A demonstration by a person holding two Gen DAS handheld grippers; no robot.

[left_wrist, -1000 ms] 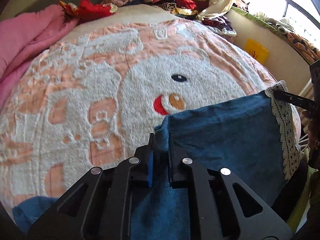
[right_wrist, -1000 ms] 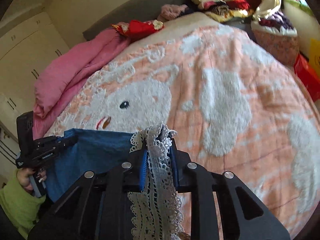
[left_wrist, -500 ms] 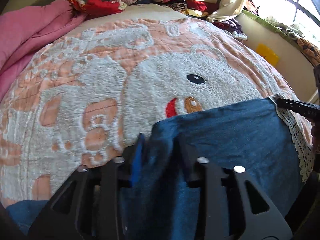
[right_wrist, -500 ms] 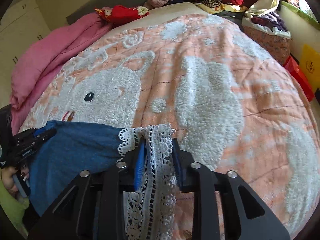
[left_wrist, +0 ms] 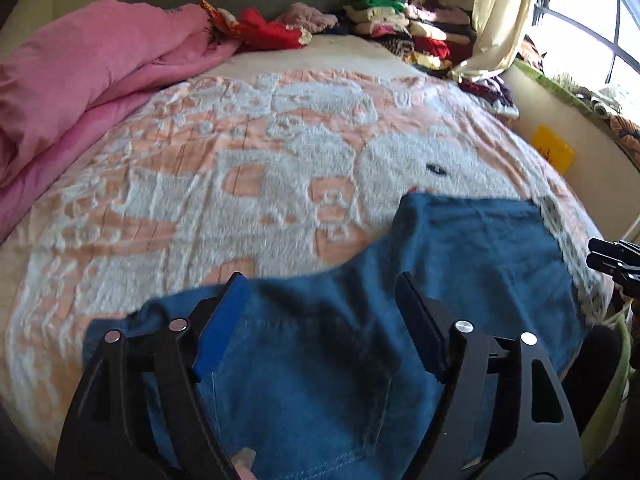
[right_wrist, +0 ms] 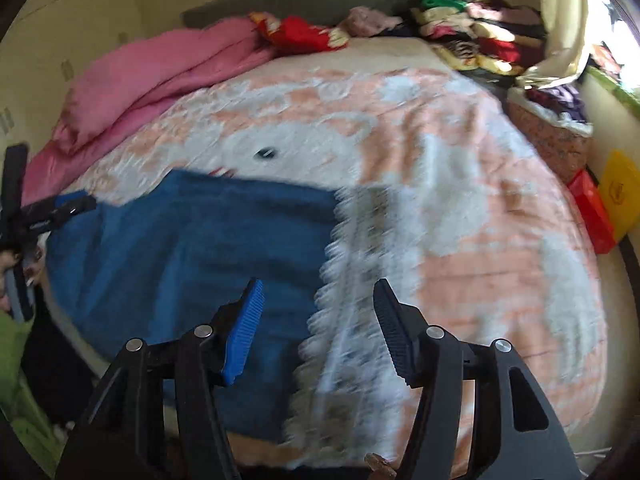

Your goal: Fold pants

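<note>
Blue pants (left_wrist: 460, 264) with a lace hem (right_wrist: 352, 280) lie flat on the bed's peach blanket (left_wrist: 240, 184). Both claws, left (left_wrist: 320, 320) and right (right_wrist: 318, 328), have just been opening and hover spread above the fabric, gripping nothing.

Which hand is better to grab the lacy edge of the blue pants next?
Probably the right. The right gripper hangs open directly over the lace trim, with the lace between its jaws. The left gripper is open over plain denim, away from the lace.

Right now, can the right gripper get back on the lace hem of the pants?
Probably yes. The right gripper has just been opening and hangs directly over the lace hem of the pants, pads off the cloth, nothing between.
</note>
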